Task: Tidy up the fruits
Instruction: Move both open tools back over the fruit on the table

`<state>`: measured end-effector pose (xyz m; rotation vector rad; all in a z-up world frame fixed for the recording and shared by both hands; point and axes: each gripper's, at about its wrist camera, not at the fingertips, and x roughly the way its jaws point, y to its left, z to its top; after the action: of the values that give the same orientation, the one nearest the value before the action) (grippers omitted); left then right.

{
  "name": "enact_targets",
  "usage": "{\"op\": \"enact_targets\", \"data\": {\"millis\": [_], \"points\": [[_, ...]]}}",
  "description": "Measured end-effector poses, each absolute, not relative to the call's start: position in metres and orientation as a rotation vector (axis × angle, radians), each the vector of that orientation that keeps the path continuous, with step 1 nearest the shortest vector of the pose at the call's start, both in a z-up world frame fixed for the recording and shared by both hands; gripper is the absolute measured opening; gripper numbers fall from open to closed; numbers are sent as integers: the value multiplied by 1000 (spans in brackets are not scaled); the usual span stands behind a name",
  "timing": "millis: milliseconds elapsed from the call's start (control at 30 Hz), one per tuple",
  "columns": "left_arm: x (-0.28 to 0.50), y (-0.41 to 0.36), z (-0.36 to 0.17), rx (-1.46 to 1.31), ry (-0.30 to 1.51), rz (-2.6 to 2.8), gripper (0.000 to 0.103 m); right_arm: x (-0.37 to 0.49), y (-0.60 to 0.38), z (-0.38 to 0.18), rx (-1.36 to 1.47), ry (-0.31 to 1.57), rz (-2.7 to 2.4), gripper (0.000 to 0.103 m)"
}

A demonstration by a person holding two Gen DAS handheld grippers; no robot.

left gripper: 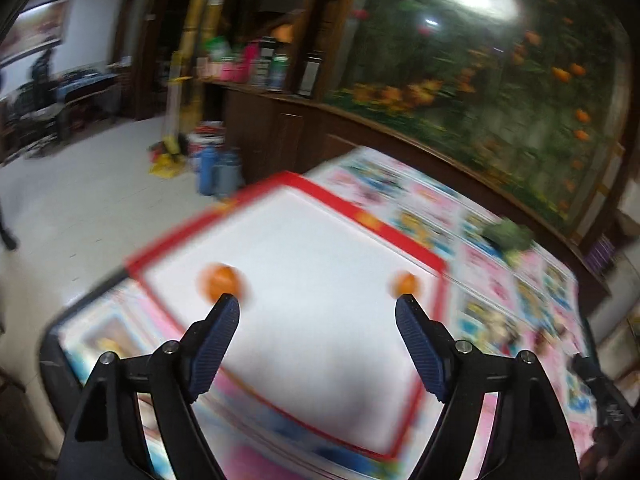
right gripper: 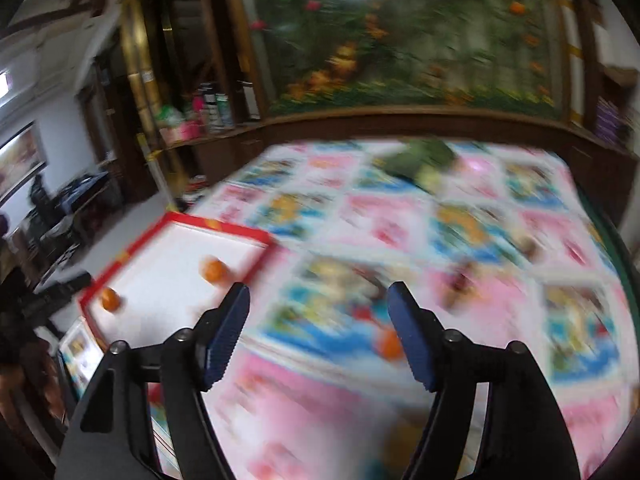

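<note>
- You are holding your left gripper (left gripper: 317, 307) wide apart with nothing between its blue pads (left gripper: 216, 344); it is hovering over the near part of the white tray (left gripper: 304, 344), which reads as the collecting spot for the fruit.
- Your right gripper (right gripper: 319, 297) is also gaping and carrying nothing, hanging over the patterned tablecloth (right gripper: 472, 240) beside the tray (likely so it can go for the loose fruit).
- One loose orange (right gripper: 390, 343) is lying on the cloth just by the right finger, outside the tray and not being gripped.
- The red-rimmed tray is holding two oranges: the larger orange (left gripper: 221, 281) near its left edge and the smaller orange (left gripper: 406, 283) near its right edge, well apart.
- Farther off, a green vegetable-like lump (right gripper: 422, 160) is sitting on the cloth (too blurred to name).
- Small dark bits are lying on the cloth to the right; I cannot tell what they are.
</note>
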<state>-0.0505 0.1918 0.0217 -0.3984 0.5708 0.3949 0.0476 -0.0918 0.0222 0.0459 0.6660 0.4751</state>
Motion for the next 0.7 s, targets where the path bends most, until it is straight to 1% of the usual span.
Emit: {"op": "enact_targets", "data": {"millis": [100, 200, 400, 467, 533, 600, 633, 667, 700], "points": [[-34, 148, 16, -308, 618, 277, 81, 42, -131, 0, 62, 728, 400, 72], [-12, 112, 3, -252, 705, 160, 81, 41, -149, -17, 79, 778, 381, 72], [11, 81, -18, -212, 799, 103, 81, 57, -132, -27, 26, 828, 457, 71], [19, 75, -21, -191, 811, 98, 81, 65, -121, -31, -6, 831, 475, 62], [26, 70, -23, -175, 819, 96, 81, 77, -108, -33, -40, 827, 479, 60], [31, 65, -23, -165, 817, 91, 81, 91, -101, -38, -54, 841, 470, 53], [36, 63, -24, -159, 818, 93, 81, 97, -99, -40, -52, 855, 470, 45], [41, 61, -25, -158, 821, 89, 81, 101, -98, -43, -49, 871, 470, 33], [46, 60, -26, -159, 826, 86, 81, 102, -99, -43, -45, 872, 474, 33]]}}
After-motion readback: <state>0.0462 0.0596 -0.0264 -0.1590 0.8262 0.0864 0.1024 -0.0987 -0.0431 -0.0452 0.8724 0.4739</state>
